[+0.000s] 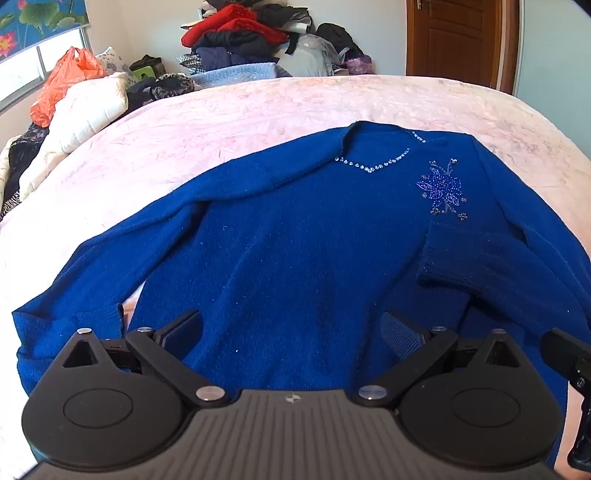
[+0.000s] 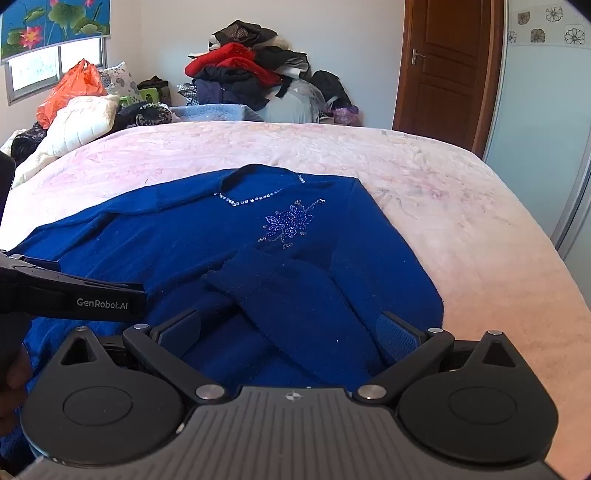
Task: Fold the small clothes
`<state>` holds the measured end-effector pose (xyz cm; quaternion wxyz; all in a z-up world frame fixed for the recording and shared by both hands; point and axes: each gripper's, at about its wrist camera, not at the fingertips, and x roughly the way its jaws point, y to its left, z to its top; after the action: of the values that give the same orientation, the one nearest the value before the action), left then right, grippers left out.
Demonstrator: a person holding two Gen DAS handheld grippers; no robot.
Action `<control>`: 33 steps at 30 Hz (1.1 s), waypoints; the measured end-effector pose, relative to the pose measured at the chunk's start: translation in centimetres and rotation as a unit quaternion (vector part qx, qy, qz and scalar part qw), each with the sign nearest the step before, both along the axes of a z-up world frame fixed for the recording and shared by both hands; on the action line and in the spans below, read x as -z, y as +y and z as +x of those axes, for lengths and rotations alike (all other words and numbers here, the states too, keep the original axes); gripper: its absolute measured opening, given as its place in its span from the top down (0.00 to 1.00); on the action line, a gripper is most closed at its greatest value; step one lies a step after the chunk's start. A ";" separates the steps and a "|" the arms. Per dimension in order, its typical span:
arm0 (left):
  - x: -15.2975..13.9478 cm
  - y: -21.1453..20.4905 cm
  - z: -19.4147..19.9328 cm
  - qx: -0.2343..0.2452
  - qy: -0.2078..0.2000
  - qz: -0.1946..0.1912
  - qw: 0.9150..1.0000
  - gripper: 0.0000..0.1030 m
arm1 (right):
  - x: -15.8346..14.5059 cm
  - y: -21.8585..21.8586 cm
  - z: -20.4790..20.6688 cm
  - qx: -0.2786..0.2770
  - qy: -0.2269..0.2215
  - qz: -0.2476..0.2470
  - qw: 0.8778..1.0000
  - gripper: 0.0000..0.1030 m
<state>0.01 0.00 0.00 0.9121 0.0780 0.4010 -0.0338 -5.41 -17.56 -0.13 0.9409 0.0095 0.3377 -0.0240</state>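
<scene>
Blue sweater point(image 1: 295, 240) is lying flat on the pink bedspread point(image 1: 221, 122), filling mid-frame. Left gripper point(image 1: 291, 328) and right gripper point(image 2: 290, 332) both hang over its hem, jaws spread wide, nothing pinched. Only the left wrist view shows the long sleeve point(image 1: 110, 266) stretched lower left; only the right shows the flower wall tiles point(image 2: 546, 26) upper right.

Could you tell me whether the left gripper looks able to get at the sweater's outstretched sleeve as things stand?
Probably yes. The left gripper is open and empty above the sweater, and the outstretched sleeve lies flat on the pink blanket just to its side, with nothing covering it.
</scene>
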 end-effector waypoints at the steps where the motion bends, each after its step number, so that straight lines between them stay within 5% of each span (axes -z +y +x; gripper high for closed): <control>1: 0.0 0.0 0.0 0.001 -0.001 0.000 1.000 0.00 | 0.1 -0.1 0.0 0.000 0.001 0.002 1.000 0.01; 33: 0.2 0.3 0.0 0.004 0.004 -0.004 1.000 0.00 | 0.3 0.8 -0.4 -0.008 0.000 -0.010 1.000 0.01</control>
<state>0.01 0.26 -0.19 0.9105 0.0756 0.4046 -0.0398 -5.77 -16.76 -0.41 0.9411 -0.0027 0.3375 -0.0195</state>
